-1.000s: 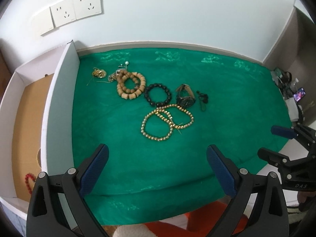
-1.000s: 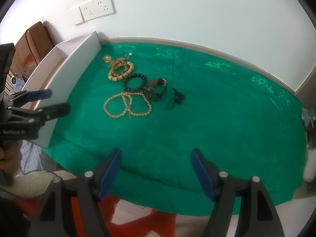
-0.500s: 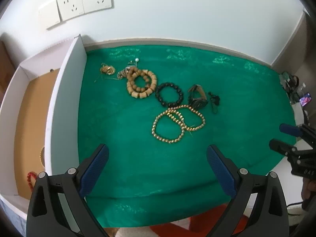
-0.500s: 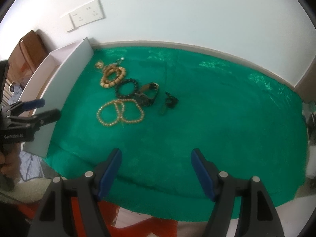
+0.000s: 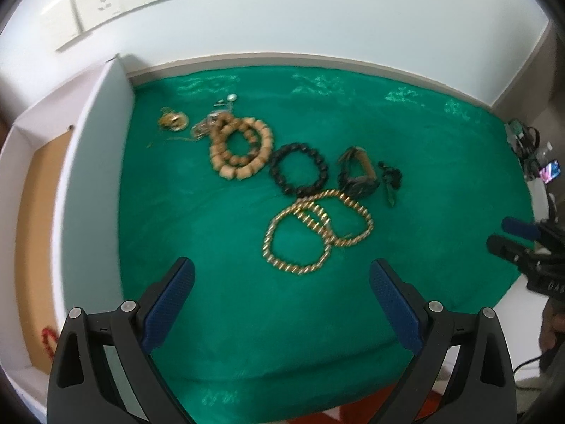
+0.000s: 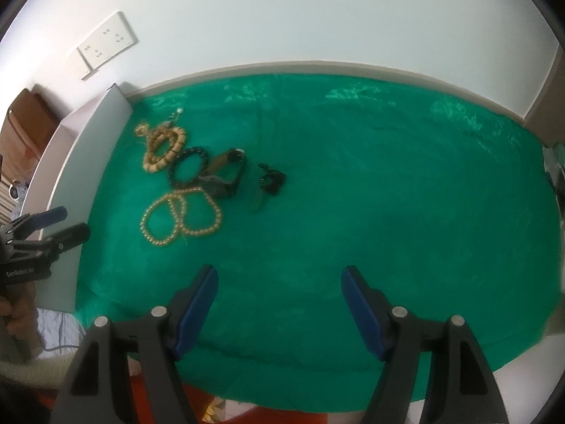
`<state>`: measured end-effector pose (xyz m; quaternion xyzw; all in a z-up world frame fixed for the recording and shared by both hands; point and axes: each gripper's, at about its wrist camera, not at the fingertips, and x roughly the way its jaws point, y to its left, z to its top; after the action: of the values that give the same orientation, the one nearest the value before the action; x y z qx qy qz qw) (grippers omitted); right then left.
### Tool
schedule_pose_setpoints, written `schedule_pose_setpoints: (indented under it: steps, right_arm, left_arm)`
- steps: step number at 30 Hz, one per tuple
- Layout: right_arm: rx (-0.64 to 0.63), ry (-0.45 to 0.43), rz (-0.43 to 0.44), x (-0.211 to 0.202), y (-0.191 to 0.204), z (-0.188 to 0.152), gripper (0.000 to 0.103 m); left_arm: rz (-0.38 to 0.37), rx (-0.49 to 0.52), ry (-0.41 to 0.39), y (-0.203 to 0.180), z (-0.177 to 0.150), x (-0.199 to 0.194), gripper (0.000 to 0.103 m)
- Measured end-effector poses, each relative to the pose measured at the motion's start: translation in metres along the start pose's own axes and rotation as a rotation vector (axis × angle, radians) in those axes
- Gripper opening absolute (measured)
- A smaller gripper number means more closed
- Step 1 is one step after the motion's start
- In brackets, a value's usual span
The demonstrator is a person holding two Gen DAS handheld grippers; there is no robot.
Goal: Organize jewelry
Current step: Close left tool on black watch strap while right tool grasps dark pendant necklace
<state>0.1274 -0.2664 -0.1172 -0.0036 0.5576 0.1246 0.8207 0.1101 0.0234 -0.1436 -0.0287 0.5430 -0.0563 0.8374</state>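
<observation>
Your green velvet cloth [image 5: 219, 233] carries wooden bead bracelets [image 5: 242, 148], a black bead bracelet [image 5: 299, 169], a watch [image 5: 358, 173], gold bead strands [image 5: 314, 233] and a white box [image 5: 88, 190] at its left edge.

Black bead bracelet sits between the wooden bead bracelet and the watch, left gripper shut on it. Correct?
Not quite. The black bead bracelet does lie between the wooden bead bracelet and the watch, but the left gripper is open and empty, well short of it, as the left wrist view shows.

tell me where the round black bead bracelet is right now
In the left wrist view the round black bead bracelet lies mid-cloth on the green velvet cloth, between the tan wooden bead bracelet and the dark wristwatch.
</observation>
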Motion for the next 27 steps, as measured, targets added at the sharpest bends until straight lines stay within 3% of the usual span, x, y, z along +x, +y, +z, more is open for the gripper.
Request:
schedule_pose_setpoints:
  steps: [6,12,18,22,27]
  right_arm:
    - [-0.025,0.004,-0.006,0.018,-0.007,0.012,0.074]
    - [-0.033,-0.012,0.013,0.036,-0.009,0.032,0.074]
    - [-0.046,-0.048,0.046,0.067,-0.013,0.057,0.067]
    - [-0.052,-0.033,0.099,0.093,-0.012,0.065,0.054]
    - [-0.083,-0.047,0.132,0.113,-0.008,0.069,0.046]
  left_arm:
    - [-0.064,0.038,0.014,-0.018,0.042,0.028,0.099]
    - [-0.145,0.032,0.091,-0.033,0.083,0.067,0.095]
    - [-0.122,0.119,0.142,-0.055,0.099,0.102,0.081]
    - [-0.109,0.171,0.180,-0.067,0.099,0.123,0.068]
    - [-0.110,0.184,0.209,-0.072,0.102,0.139,0.055]
